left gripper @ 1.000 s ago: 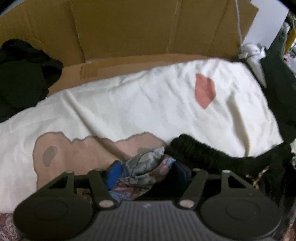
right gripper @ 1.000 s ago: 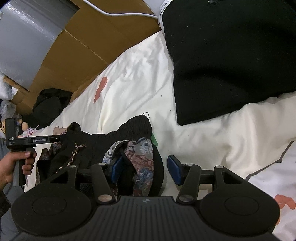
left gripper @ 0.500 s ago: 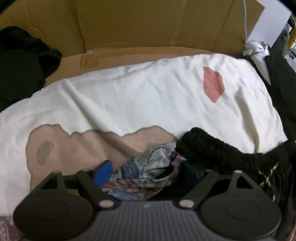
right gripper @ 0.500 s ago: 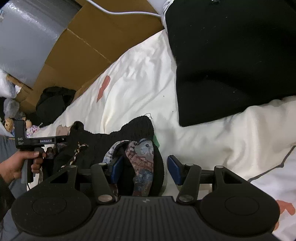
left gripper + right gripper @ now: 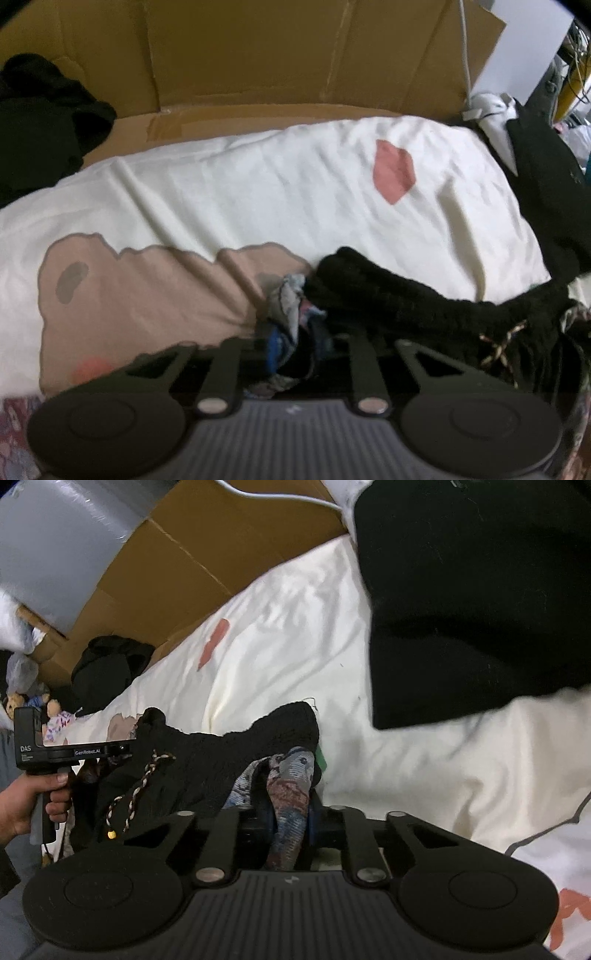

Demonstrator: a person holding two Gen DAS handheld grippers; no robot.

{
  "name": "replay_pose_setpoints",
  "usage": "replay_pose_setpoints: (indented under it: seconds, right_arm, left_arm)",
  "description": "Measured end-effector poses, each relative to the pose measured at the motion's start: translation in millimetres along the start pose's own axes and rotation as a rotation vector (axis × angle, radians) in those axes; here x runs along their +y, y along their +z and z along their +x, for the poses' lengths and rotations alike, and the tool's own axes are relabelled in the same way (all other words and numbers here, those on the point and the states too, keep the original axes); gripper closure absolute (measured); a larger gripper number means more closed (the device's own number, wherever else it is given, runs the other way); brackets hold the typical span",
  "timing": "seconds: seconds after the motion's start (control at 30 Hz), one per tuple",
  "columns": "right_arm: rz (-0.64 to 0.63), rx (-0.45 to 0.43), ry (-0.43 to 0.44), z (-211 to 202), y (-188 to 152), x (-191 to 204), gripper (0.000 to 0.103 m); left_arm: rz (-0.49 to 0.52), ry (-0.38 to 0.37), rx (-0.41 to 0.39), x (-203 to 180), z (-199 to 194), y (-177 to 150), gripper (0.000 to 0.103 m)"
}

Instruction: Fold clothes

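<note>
my left gripper (image 5: 295,343) pinching garment (image 5: 406,302) | my right gripper (image 5: 290,818) pinching it too | garment stretches 9-to-3 between them

1. "DAS" – white letters on the black camera block at the rear of the left gripper (image 5: 122,751), seen from the right wrist view; small lines of print beneath it, too fine to read.
2. "GenRobot.AI" – pale label on the side of that gripper's horizontal bar, just forward of the block.
3. Small pale logo mark, top centre of each ribbed gripper housing in both wrist views – a symbol, no letters.
4. No other legible text.
</note>
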State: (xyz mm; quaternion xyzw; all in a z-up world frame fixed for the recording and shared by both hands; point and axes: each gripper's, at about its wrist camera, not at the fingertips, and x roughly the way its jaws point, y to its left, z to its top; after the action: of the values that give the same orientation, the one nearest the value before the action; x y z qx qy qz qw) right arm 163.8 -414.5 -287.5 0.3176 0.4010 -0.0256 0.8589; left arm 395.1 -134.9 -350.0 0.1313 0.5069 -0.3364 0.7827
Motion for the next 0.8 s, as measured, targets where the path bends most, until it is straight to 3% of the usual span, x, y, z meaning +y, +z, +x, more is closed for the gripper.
replay_pose_setpoints:
  seconds: [0.33,0.53,0.8]
  right_arm:
    - [-0.113,-0.07,-0.015,-46,3,50,0.092]
    - [-0.181,-0.112,-0.024,-73,5,81,0.092]
    - [-0.342,-0.196,0.004,-141,16,168,0.093]
  left_arm:
    - [-0.095,-0.022,-0.104,-4,-73,-9,0.094]
    - [-0.094,-0.02,-0.226,-8,-163,-3,0.094]
    - [-0.117,-0.015,-0.372,-4,-274,-1,0.094]
